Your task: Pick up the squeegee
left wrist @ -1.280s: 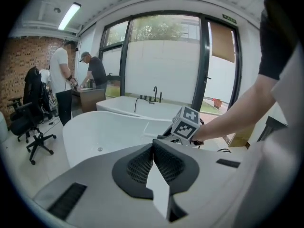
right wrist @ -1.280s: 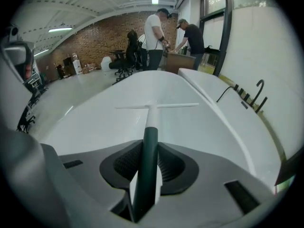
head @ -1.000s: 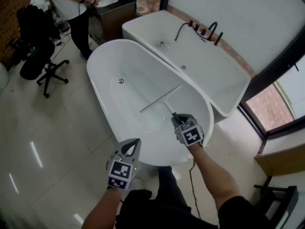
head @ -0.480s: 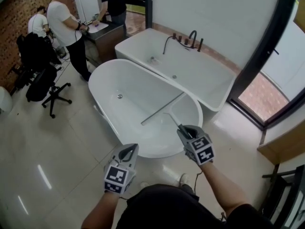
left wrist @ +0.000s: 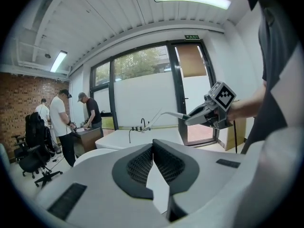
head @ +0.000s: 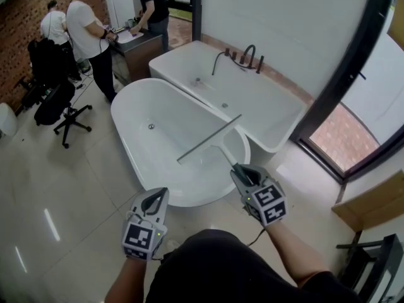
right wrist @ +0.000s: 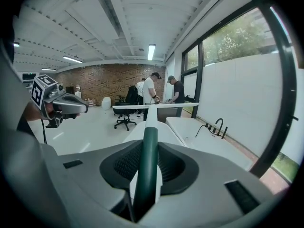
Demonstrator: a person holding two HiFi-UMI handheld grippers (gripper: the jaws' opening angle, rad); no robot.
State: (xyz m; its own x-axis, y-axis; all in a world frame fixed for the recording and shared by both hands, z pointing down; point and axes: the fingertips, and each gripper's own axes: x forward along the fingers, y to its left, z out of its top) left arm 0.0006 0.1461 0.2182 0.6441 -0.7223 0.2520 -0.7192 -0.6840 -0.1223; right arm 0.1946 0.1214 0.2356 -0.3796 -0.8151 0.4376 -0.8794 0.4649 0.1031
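The squeegee [head: 208,139] is in the air above the near end of the white oval bathtub [head: 124,139]. It has a long pale blade and a dark green handle [right wrist: 147,156]. My right gripper [head: 242,172] is shut on that handle, with the blade [right wrist: 154,106] lying crosswise far ahead of the jaws. My left gripper [head: 155,199] hangs to the left, over the floor in front of the tub, shut and holding nothing. In the left gripper view the right gripper [left wrist: 188,120] and the squeegee [left wrist: 166,113] show at the right.
A rectangular white tub [head: 259,103] with a black faucet [head: 250,53] stands behind the oval one, along the wall. Several people [head: 88,24] stand at a counter at the back left, beside a black office chair [head: 58,106]. A black-framed glass door [head: 353,74] is on the right.
Both grippers have risen and drawn back from the tub. The squeegee, held in the right gripper, has come up from inside the oval tub to above its rim.
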